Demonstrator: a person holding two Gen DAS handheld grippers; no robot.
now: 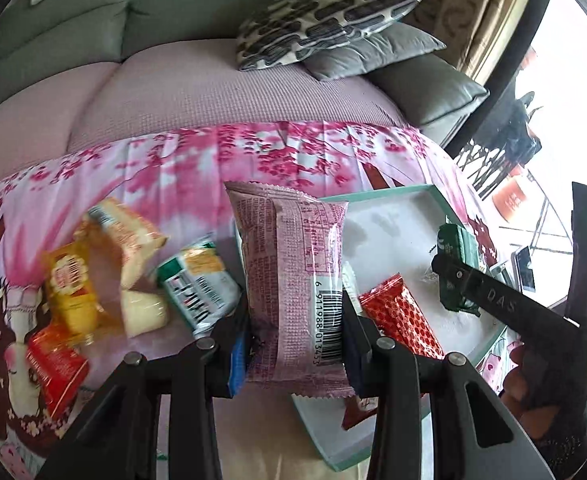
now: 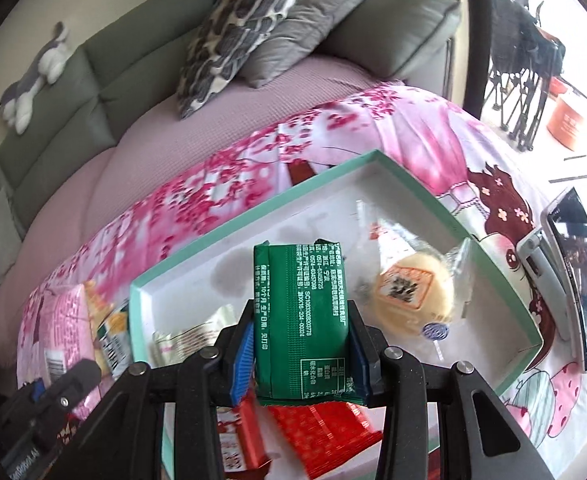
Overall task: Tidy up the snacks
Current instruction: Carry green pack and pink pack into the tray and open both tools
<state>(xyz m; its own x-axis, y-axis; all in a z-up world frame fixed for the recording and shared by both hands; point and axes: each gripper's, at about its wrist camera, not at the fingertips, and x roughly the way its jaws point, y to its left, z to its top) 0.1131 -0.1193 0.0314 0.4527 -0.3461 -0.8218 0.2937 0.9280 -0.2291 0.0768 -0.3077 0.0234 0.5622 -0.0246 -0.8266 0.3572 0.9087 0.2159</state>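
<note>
Mid-sort: I carry one snack in each gripper over the tray.

My left gripper [image 1: 295,332] clamps a pink packet [image 1: 293,280]; my right gripper [image 2: 299,356] clamps a green packet [image 2: 301,316] above the teal tray [image 2: 253,208], which holds a round cake [image 2: 409,292] and red packets [image 2: 317,436]. Several snacks [image 1: 105,276] remain on the cloth.

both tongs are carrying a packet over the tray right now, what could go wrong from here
1. The pink packet is pinched only near its lower end by the left tongs, so it may flop or slip out.
2. The green packet in the right tongs could land on the round pastry already in the tray.
3. The tongs are close together and might bump.
</note>
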